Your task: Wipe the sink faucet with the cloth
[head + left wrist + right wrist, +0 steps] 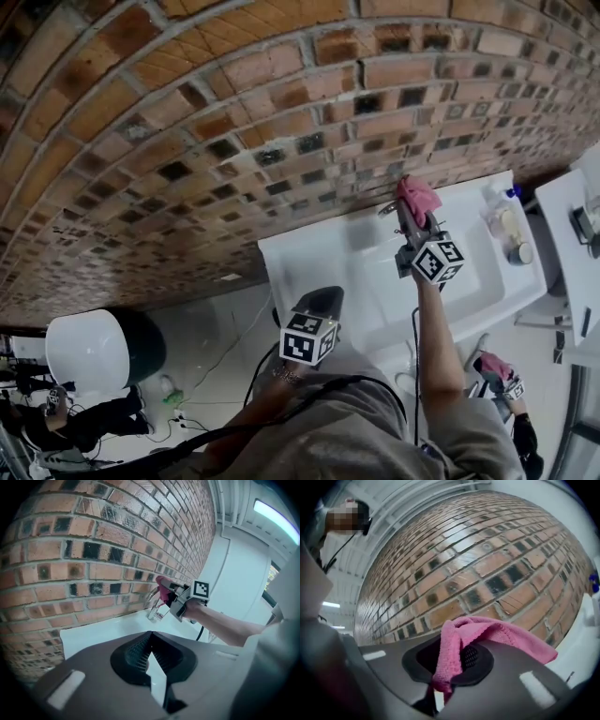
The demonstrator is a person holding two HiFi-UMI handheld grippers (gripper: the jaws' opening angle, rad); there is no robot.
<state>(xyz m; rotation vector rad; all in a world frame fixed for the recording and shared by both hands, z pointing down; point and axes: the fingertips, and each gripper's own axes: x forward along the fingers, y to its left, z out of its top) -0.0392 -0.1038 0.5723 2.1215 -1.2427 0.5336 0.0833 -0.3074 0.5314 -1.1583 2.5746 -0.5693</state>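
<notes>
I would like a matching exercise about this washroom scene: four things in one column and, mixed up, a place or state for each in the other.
1. pink fleecy cloth
2. chrome metal faucet
3. plastic bottle with blue cap
4. left gripper

a. stands on the white sink's rim
b. jaws together, empty
c. clamped in the right gripper
d. at the sink's back edge, below the brick wall

Pairs: 1-c, 2-d, 3-a, 4-b.

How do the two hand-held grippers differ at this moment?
The right hand-held gripper is clamped on a pink cloth; the left hand-held gripper holds nothing, jaws together. The right one is up at the faucet; the left one is held back from it. Both carry a marker cube.
</notes>
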